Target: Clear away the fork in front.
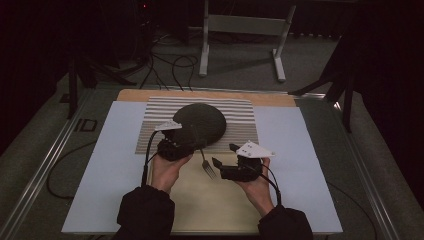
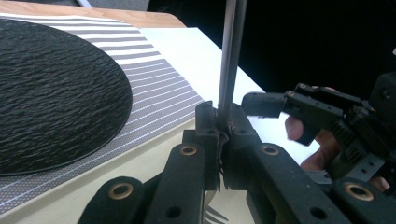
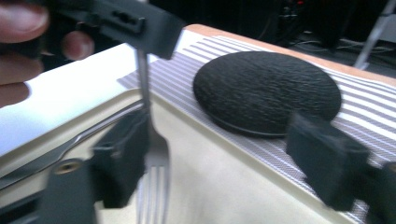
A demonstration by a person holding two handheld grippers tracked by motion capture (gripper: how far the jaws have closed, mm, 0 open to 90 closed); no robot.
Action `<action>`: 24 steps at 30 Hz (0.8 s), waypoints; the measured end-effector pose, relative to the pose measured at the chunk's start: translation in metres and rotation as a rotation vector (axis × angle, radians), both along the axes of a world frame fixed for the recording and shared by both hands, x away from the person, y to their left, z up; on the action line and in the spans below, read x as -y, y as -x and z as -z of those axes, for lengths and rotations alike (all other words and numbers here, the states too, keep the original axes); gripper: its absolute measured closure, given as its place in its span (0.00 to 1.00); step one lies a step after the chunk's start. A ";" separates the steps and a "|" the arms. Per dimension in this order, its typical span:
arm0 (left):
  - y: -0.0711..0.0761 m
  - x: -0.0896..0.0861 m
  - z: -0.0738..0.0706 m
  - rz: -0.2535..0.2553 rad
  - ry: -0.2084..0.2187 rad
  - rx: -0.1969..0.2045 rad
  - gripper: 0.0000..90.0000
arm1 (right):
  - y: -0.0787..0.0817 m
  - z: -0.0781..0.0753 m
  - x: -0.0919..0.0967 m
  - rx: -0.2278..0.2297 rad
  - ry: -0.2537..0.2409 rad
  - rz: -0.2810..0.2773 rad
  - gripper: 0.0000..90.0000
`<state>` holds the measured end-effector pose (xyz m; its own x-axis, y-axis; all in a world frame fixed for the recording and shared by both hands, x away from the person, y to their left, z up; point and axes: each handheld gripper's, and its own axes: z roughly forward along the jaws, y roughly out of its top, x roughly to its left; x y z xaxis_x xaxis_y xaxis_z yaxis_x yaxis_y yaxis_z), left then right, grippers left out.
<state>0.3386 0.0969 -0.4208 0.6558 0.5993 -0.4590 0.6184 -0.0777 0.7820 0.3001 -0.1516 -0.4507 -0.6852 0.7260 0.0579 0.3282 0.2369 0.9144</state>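
- The fork [image 1: 205, 161] hangs tines-down over the cream placemat [image 1: 210, 200], just in front of the black textured plate [image 1: 200, 125] on the striped mat [image 1: 240, 125].
- The left tool [image 1: 176, 148] is clenched on the fork's handle; its own view shows the thin steel shaft [image 2: 231, 56] rising from between the closed pads.
- The right tool [image 1: 226, 160] stands released, jaws spread wide. Its own view shows the fork's head [image 3: 156, 154] just beside one pad [image 3: 122, 158], with nothing pressing on it.
- Judged from this, the hand-over from right to left looks done: the fork's weight is on the left tool alone.
- Left to do, as I read it: draw the right tool clear and lay the fork on the counter beside the plate. Nothing is set down yet.
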 end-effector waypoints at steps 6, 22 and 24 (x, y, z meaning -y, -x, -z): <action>0.001 -0.005 -0.002 -0.005 -0.007 0.003 0.97 | -0.001 -0.002 0.003 -0.008 -0.002 0.016 0.13; 0.003 -0.017 -0.004 -0.015 -0.015 0.007 0.97 | -0.003 -0.004 0.009 -0.012 -0.003 0.020 0.11; 0.003 -0.019 -0.004 -0.016 -0.016 0.004 0.97 | -0.003 -0.004 0.010 -0.011 -0.003 0.020 0.11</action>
